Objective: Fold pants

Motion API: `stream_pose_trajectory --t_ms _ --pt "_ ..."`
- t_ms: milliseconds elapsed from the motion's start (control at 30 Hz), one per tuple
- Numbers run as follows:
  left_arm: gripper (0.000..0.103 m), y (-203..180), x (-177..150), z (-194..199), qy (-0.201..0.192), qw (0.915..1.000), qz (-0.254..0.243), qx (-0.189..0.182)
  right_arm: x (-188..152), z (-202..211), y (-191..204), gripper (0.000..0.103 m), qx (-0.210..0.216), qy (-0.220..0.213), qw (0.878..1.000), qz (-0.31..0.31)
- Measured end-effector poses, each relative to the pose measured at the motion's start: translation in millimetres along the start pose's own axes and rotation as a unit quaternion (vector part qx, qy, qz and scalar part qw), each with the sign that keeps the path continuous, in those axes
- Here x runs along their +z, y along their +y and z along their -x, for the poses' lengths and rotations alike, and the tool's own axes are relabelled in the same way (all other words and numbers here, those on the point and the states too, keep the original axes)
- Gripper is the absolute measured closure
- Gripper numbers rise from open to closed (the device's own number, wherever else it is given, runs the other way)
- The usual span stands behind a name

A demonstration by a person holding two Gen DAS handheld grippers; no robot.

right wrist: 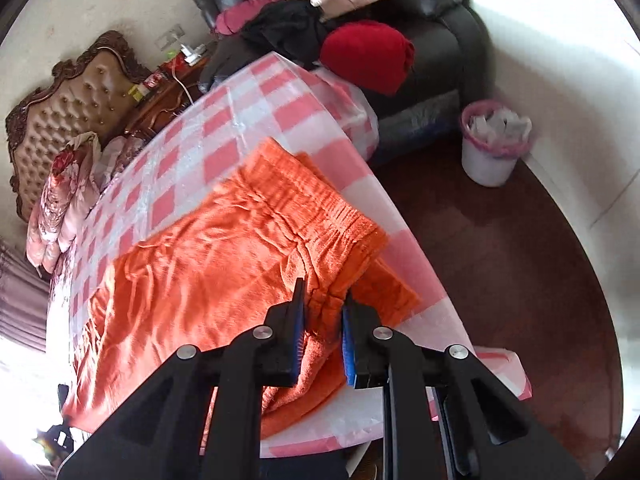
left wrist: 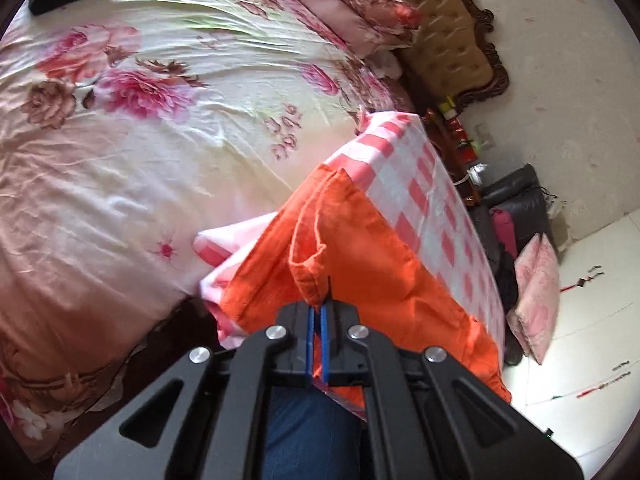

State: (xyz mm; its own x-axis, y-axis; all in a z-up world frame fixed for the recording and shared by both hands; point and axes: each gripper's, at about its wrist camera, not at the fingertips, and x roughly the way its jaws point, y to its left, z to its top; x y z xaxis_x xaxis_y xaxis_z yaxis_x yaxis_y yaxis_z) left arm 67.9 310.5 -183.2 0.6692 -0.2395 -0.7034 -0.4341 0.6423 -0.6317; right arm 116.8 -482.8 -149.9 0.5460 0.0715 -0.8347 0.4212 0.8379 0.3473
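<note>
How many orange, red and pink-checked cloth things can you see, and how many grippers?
Orange: 1, the pants
Red: 1, the bundle
Pink-checked: 1, the cloth
Grippers: 2, left gripper and right gripper
Total: 5

Bright orange pants [right wrist: 224,248] lie on a tabletop [right wrist: 224,128] covered in pink-and-white checks. The bed [left wrist: 120,128] wears a cream sheet printed with large pink and brown flowers. Both grippers are black (blue pads line the jaws). The armchair [right wrist: 448,28] is black, a garment [right wrist: 368,56] on it deep red, and the headboard [right wrist: 68,108] tufted tan.
</note>
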Motion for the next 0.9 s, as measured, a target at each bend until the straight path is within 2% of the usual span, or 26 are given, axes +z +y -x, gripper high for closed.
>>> stream_pose_trajectory --t_ms 100,167,200,233,267,300,433,467,533,600,700,767,833,900 --pt "0.101 22.8 -4.5 -23.4 0.043 0.9983 0.034 0.020 -2.0 -13.3 -3.2 0.087 -0.014 0.012 1.000 -0.002" --pt "0.100 29.1 -6.6 -24.4 0.037 0.9987 0.032 0.016 -4.7 -20.0 -8.1 0.087 -0.020 0.019 1.000 -0.007" --pt "0.095 28.6 -7.5 -23.3 0.039 0.9988 0.026 0.018 -5.9 -20.1 -8.0 0.087 -0.022 0.017 1.000 -0.004" --pt "0.082 29.7 -7.8 -22.8 0.040 0.9987 0.026 0.020 -6.1 -20.1 -7.4 0.087 -0.024 0.017 1.000 -0.002" --pt "0.073 33.1 -6.0 -19.5 0.039 0.9983 0.031 0.032 -5.8 -20.2 -6.8 0.087 -0.025 0.017 1.000 -0.001" --pt "0.066 35.2 -2.6 -14.4 0.027 0.9987 0.034 0.025 -5.3 -20.6 -6.0 0.087 -0.027 0.018 0.999 0.000" --pt "0.065 36.2 27.4 5.2 -0.018 0.9996 0.020 0.001 -4.9 -21.9 -5.0 0.087 -0.031 0.020 0.999 0.002" --pt "0.065 27.9 40.6 4.4 -0.022 0.9995 -0.006 -0.021 -4.5 -22.6 -4.5 0.086 -0.032 0.020 0.999 0.003" --pt "0.065 13.2 60.5 -3.1 -0.021 0.9978 -0.047 -0.042 -4.6 -23.1 -2.7 0.086 -0.036 0.021 0.999 0.004" --pt "0.065 -6.2 81.5 -23.1 -0.001 0.9944 -0.089 -0.057 -4.4 -23.4 -2.2 0.086 -0.037 0.023 0.999 0.004" --pt "0.065 -32.1 97.1 -53.3 0.029 0.9884 -0.141 -0.048 -4.0 -23.5 -3.0 0.086 -0.035 0.025 0.999 -0.002" --pt "0.065 -42.7 103.9 -74.0 0.044 0.9857 -0.160 -0.028 -3.7 -23.8 -3.5 0.086 -0.034 0.027 0.999 -0.003" --pt "0.065 -46.0 104.4 -88.1 0.061 0.9833 -0.170 -0.020 -3.1 -24.0 -3.8 0.086 -0.034 0.028 0.999 -0.003" --pt "0.065 -47.5 103.8 -101.7 0.075 0.9787 -0.191 0.005 -2.5 -24.3 -3.8 0.086 -0.035 0.030 0.999 -0.001"
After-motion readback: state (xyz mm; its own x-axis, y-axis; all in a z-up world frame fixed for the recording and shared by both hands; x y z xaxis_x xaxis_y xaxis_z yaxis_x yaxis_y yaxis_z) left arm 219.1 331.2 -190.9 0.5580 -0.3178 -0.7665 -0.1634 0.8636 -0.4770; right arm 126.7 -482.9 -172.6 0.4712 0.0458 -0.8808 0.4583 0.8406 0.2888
